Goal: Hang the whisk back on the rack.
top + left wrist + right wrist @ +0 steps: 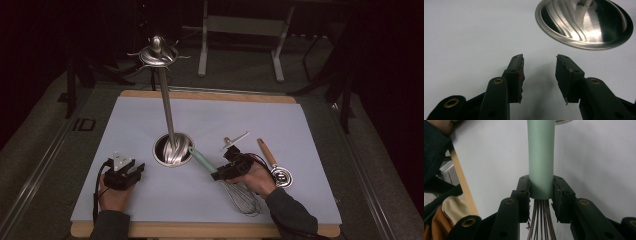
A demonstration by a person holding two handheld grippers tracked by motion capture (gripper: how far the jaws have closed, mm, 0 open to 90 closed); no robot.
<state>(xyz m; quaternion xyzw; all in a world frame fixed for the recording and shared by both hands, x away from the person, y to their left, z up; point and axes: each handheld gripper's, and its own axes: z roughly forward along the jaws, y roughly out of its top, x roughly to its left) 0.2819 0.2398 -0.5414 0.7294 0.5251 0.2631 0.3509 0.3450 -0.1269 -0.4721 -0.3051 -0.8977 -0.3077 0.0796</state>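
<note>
A whisk with a mint-green handle [202, 159] and wire loops [242, 197] lies near the table's front right. My right gripper [225, 172] is shut on the whisk; in the right gripper view its pads [557, 192] press both sides of the green handle [541, 157] just above the wires [541, 220]. A tall metal utensil stand [165, 100] rises from a round steel base [172, 150] at the middle. My left gripper [124, 174] rests at the front left, open with nothing between its pads [517, 75], and the steel base [584, 23] lies just ahead of it.
A white mat [280, 125] covers the wooden table [200, 230]. A wooden-handled metal utensil [272, 162] lies right of my right hand. A small pale stick-like tool [235, 141] lies behind the right gripper. Hooks ring the stand's top [157, 54].
</note>
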